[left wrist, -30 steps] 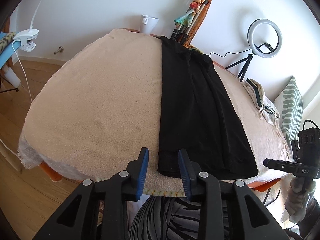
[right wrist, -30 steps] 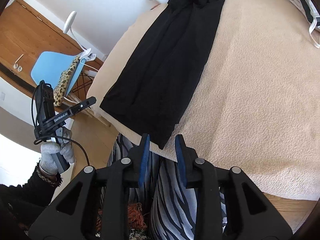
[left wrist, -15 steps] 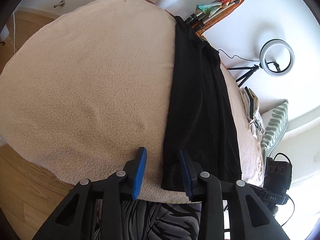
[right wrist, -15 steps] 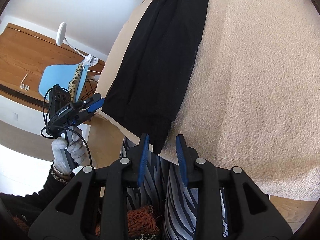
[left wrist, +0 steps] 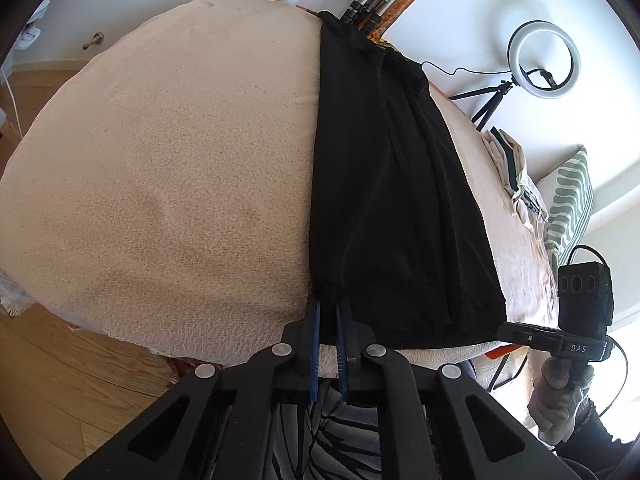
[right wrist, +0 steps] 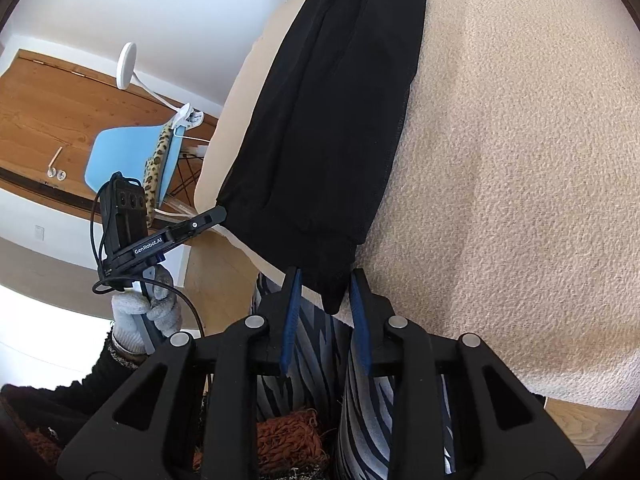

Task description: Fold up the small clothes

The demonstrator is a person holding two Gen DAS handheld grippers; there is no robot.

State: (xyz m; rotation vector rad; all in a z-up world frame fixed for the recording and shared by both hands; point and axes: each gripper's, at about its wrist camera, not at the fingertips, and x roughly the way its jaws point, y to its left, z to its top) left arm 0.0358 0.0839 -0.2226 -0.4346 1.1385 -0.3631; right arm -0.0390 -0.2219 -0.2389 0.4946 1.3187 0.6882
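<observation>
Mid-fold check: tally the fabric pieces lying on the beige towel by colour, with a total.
Black: 1, the long black garment
Cream: 1, the folded cream cloth bundle at the right edge
Total: 2

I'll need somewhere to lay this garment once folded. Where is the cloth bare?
Bare beige cloth lies left of the black garment, out to the table edge. Right of it, only a strip, crowded by pale folded clothes.
</observation>
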